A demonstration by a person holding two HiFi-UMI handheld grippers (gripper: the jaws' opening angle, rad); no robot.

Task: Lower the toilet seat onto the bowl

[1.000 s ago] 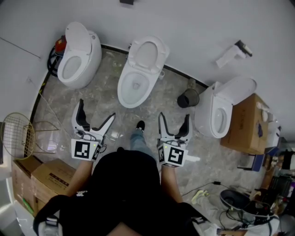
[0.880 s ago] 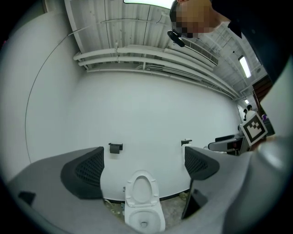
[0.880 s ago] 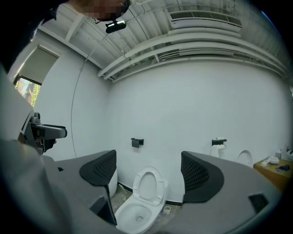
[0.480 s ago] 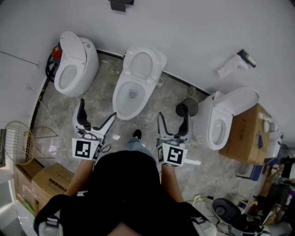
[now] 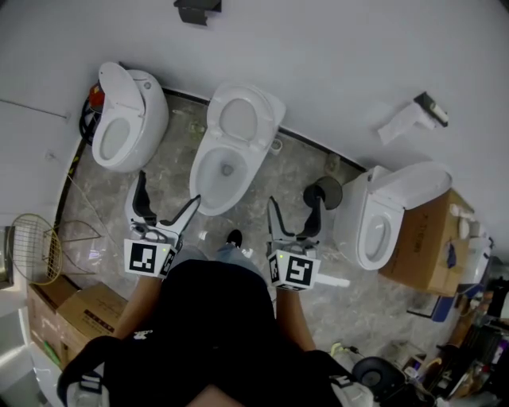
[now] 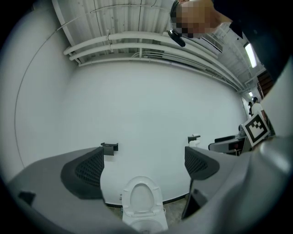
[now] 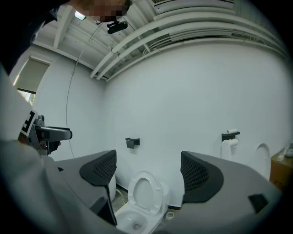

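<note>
Toilet seat (image 5: 238,119) is up: a glossy white oval ring leaning back twd the plain white wall, above the open bowl (image 5: 216,173) of the mid toilet, a smooth egg-shaped ceramic basin. Left gripper (image 5: 169,191) hangs in front of that bowl at its left, not touching it. Right gripper (image 5: 296,200) hangs at the bowl's right, btwn it and a dark round bin (image 5: 322,192). Both pairs of jaws stand wide apart w/ nothing btwn them. In each gripper view the black pads (image 6: 89,169), grid-textured like fine mesh and set on grey wedge-shaped fingers, frame the raised seat, which is well apart from them. Each gripper carries a cube w/ black-and-white square markers. Two more white toilets flank the mid one: a rounded left toilet (image 5: 127,119) and a right toilet (image 5: 382,219), both w/ lids up. Floor (image 5: 159,179) is grey marbled stone. A brown cardboard box (image 5: 429,238) sits just beside the right toilet. More cartons (image 5: 67,314) lie at the left near a thin-wire basket (image 5: 32,248). On the wall are a paper holder (image 5: 413,115) w/ white paper hanging and a small black bracket (image 5: 195,9).
</note>
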